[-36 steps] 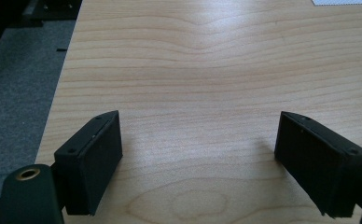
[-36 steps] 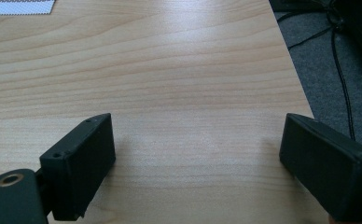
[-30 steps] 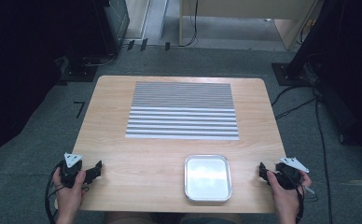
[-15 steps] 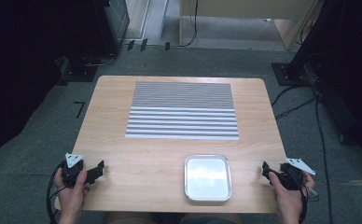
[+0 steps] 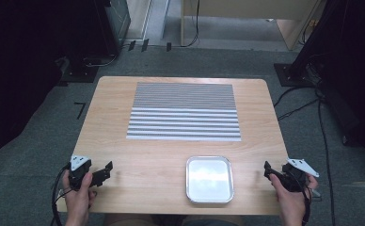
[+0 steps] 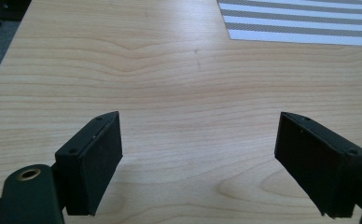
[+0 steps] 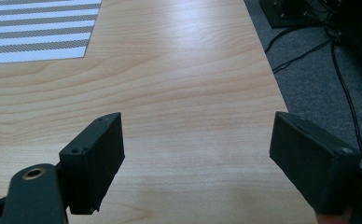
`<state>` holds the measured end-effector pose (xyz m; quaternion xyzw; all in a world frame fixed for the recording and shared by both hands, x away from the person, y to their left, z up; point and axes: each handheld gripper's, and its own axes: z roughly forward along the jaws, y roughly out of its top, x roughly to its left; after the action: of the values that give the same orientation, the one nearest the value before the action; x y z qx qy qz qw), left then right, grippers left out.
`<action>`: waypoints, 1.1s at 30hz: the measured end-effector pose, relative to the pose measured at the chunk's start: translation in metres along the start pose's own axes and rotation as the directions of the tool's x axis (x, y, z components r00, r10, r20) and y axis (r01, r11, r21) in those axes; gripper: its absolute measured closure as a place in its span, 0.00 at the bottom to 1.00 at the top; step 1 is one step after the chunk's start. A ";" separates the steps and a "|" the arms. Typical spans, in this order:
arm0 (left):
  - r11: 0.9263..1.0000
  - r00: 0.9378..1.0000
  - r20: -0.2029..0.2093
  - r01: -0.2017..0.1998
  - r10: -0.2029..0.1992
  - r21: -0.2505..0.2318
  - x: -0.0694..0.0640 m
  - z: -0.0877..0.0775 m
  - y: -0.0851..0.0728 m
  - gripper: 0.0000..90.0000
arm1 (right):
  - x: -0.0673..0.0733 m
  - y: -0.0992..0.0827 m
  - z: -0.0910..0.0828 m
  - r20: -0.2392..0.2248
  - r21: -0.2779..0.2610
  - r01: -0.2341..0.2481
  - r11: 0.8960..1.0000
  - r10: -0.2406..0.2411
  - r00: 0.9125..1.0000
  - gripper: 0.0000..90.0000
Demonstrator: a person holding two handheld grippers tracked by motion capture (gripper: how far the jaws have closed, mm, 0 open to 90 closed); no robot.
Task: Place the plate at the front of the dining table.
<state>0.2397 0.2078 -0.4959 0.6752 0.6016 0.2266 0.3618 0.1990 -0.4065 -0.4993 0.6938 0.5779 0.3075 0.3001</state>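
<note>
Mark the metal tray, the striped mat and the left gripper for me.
metal tray [image 5: 188,181]: high view, on its left rim.
striped mat [image 5: 184,111]: high view, on its middle.
left gripper [image 5: 106,170]: high view, midway between its fingertips.

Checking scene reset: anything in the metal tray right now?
No, in the high view the metal tray sits bare on the table, with nothing inside it.

— What do the tools look like?
— Each hand-held gripper [image 5: 106,170] [image 5: 267,168] is black, with flat rectangular jaws, small screws, a grey three-cornered plate and a trailing black cable.
</note>
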 end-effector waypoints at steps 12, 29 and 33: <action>1.000 1.000 0.029 -0.008 0.009 -0.005 -0.015 -0.001 0.002 0.17 | 0.013 0.005 -0.006 -0.035 -0.007 -0.005 1.000 0.005 0.999 0.20; 0.999 0.998 0.056 -0.034 0.034 -0.011 -0.036 -0.003 0.005 0.17 | 0.034 0.011 -0.016 -0.068 -0.040 -0.013 0.999 0.010 0.998 0.22; 0.998 0.996 0.072 -0.055 0.055 -0.008 -0.048 -0.001 0.005 0.17 | 0.036 0.011 -0.019 -0.075 -0.049 -0.021 0.999 0.017 0.997 0.22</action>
<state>0.2338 0.1614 -0.4850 0.6984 0.5685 0.2135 0.3788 0.1966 -0.3716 -0.4762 0.6797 0.5742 0.3503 0.2924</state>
